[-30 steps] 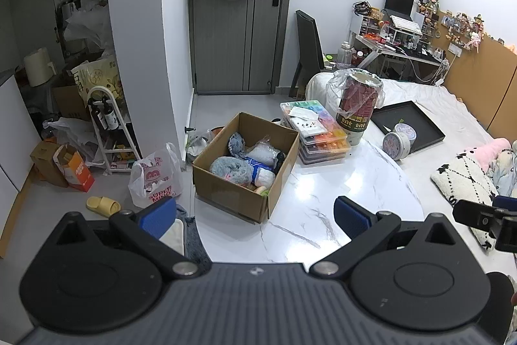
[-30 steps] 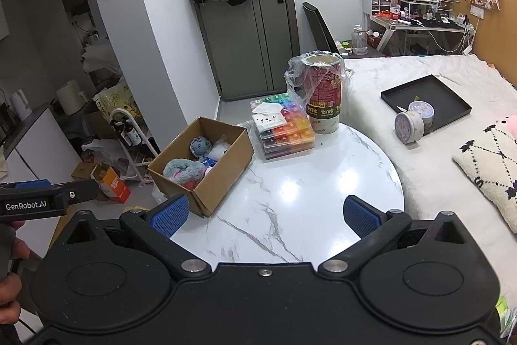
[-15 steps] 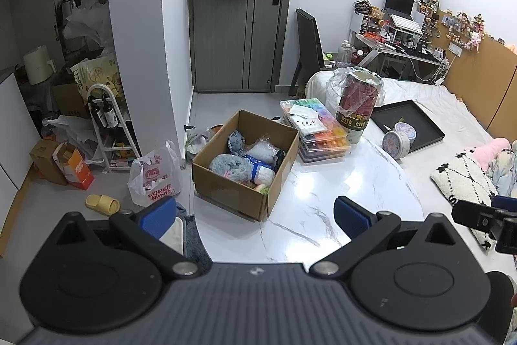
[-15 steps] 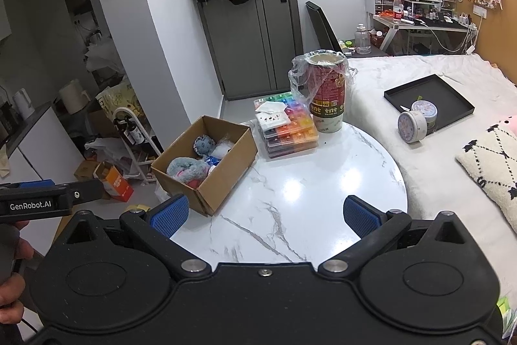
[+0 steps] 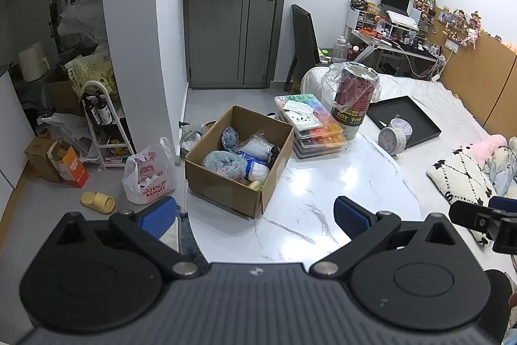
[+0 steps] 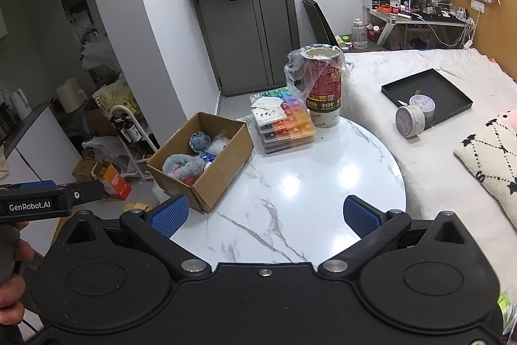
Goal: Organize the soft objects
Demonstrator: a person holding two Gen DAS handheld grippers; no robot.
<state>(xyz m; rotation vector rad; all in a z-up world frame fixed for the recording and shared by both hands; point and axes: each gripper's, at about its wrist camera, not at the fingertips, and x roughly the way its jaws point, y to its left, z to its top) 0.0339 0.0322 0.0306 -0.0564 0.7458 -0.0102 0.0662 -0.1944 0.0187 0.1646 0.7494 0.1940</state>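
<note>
Left wrist: tongs (image 5: 255,214) agape, empty.

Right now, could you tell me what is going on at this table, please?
A person holds a two-finger tool in each hand above a round marble table. The left tool and right tool are both open and empty, touching nothing. An open cardboard box at the table's edge holds plush toys, including a grey-blue one. Beside it sit a stack of colourful organizer cases and a plastic-wrapped red canister.

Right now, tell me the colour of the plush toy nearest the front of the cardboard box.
Grey-blue, fuzzy plush toy; clearest in the left wrist view.
</note>
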